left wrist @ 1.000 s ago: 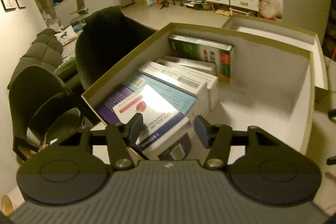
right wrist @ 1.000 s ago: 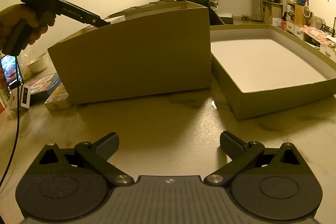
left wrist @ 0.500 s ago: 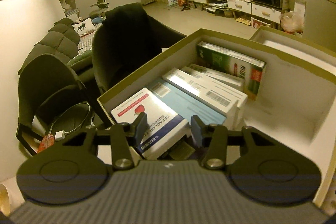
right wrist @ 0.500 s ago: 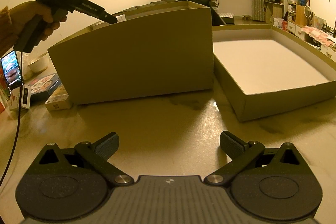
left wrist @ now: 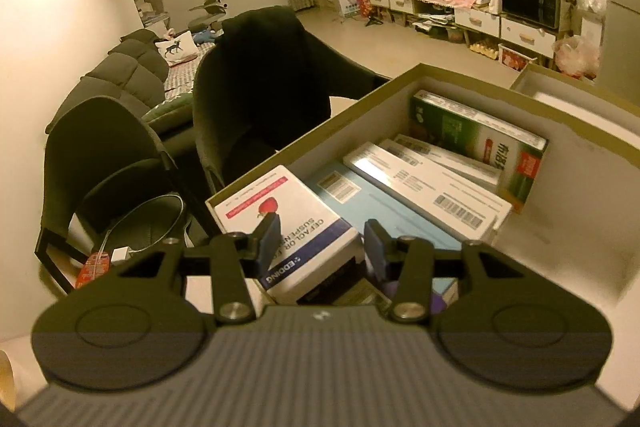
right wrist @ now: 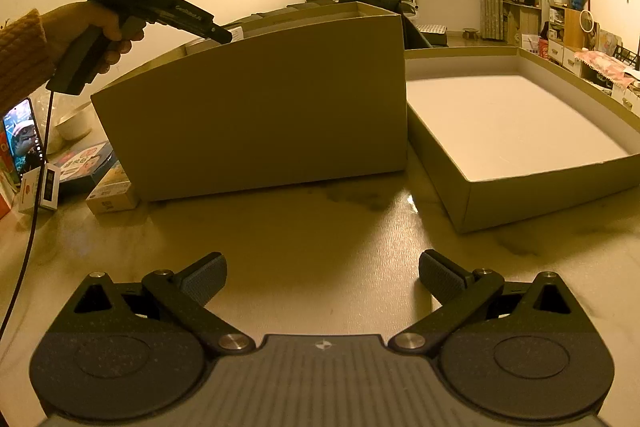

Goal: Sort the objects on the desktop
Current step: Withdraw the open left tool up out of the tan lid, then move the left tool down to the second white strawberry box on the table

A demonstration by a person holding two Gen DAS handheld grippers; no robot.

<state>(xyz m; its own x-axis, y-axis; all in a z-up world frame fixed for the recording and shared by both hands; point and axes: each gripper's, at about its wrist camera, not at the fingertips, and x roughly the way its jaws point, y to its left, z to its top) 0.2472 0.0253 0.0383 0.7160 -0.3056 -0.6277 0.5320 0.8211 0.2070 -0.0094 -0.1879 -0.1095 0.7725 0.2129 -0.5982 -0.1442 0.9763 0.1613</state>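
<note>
Since a second ago the left tongs [left wrist: 320,233] have slid sideways along the tall olive cardboard box [right wrist: 256,107] and rolled a little, so the purple carton that showed beside the white one then is now mostly hidden under them, and their jaws have narrowed from a wider gap. They stand part-way apart, straddling the near corner of a white carton with a red strawberry picture and a dark blue band [left wrist: 288,223]; I cannot tell whether the pads [left wrist: 270,237] press on it. That carton lies flat at the near end of the box, directly under and between the left tongs. Just beyond them a pale blue carton [left wrist: 376,203] lies beside it, then a white barcoded carton [left wrist: 428,183], and farthest from the tongs a green-and-white carton with a red patch [left wrist: 480,143] stands on its long edge against the far wall.

From the right-wrist view, a hand [right wrist: 100,31] with an orange knitted cuff holds the left tool over the box's left rim. The right tongs [right wrist: 322,277] have not shifted; they hang over the marbled bench [right wrist: 320,223] with jaws wide apart and nothing between them. Ahead of them to the right lies a shallow olive lid with a white inside [right wrist: 516,183], beside the box. Far left of them sit a few small cartons [right wrist: 112,195] and a lit phone [right wrist: 22,139].
</note>
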